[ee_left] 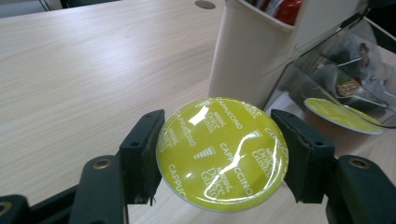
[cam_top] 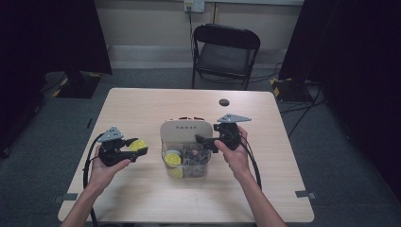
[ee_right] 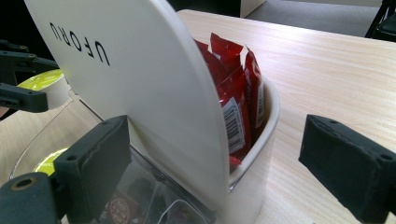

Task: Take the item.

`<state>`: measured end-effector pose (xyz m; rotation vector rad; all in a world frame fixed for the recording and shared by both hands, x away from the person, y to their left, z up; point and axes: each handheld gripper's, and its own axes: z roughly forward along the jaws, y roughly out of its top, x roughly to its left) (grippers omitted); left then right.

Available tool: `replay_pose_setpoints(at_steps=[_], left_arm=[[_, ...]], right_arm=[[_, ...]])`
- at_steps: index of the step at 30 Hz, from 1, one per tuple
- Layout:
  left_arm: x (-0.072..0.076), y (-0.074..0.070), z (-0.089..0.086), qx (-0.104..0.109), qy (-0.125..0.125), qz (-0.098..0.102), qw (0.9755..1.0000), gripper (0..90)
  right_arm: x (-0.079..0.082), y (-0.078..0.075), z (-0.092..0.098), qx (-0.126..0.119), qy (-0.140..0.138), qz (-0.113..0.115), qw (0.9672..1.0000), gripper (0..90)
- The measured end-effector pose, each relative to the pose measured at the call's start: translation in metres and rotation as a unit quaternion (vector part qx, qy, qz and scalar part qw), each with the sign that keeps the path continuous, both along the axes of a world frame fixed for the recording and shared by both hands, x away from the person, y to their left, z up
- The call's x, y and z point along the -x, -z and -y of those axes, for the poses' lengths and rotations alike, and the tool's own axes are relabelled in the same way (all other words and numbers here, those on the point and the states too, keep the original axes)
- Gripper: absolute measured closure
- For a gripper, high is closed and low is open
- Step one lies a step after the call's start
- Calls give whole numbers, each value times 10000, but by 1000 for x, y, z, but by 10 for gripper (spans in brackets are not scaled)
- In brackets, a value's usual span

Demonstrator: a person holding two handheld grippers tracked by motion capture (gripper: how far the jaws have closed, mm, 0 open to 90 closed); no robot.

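Left gripper [cam_top: 135, 150] pinches a yellow-green coffee capsule [ee_left: 222, 154] flat between its two jaws, foil lid up, "Cappuccino" print readable in the left gripper view; the capsule is held off the counter [cam_top: 142, 109], at roughly 9 o'clock from the organizer box [cam_top: 185, 132] and just beside it, not touching. Right gripper [cam_top: 208, 141] sits at about 3 o'clock of the box with its jaws spread wide, one jaw on each side of the cream back panel in the right gripper view, neither clearly touching it, nothing gripped. The box has a clear front bin [cam_top: 187, 170] toward 6 o'clock holding more capsules, one yellow capsule [cam_top: 172, 158] among dark ones, and a rear pocket with red sachets [ee_right: 238, 93] toward 12 o'clock. Step in hand, judging from the poses: a capsule is mid-transfer at the bin, either going in or just out, can't tell which from these frames. If it goes in, the next move calls for carrying the capsule toward 3 o'clock over the clear rim, keeping it level, then spreading the jaws above a free spot. The right gripper looks set to steady the box, so it would need to press onto the panel first. Risk: the smooth capsule may slip or clip the rim.
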<state>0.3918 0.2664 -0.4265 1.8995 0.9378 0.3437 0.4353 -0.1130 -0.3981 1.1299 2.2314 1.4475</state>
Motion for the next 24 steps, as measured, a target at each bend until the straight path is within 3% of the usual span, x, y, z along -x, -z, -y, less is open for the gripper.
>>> replay_pose_setpoints(at_steps=[10,14,24], left_arm=[[-17,8,-9,-318,-162,-126,9993,380],[-27,15,-15,-430,-347,-176,9983,380],[-45,40,-22,-566,-423,-547,9960,380]], right_arm=[[0,0,0,13,2,-7,10000,84],[0,1,1,7,9,-10,10000,83],[0,0,2,16,-8,-12,10000,83]])
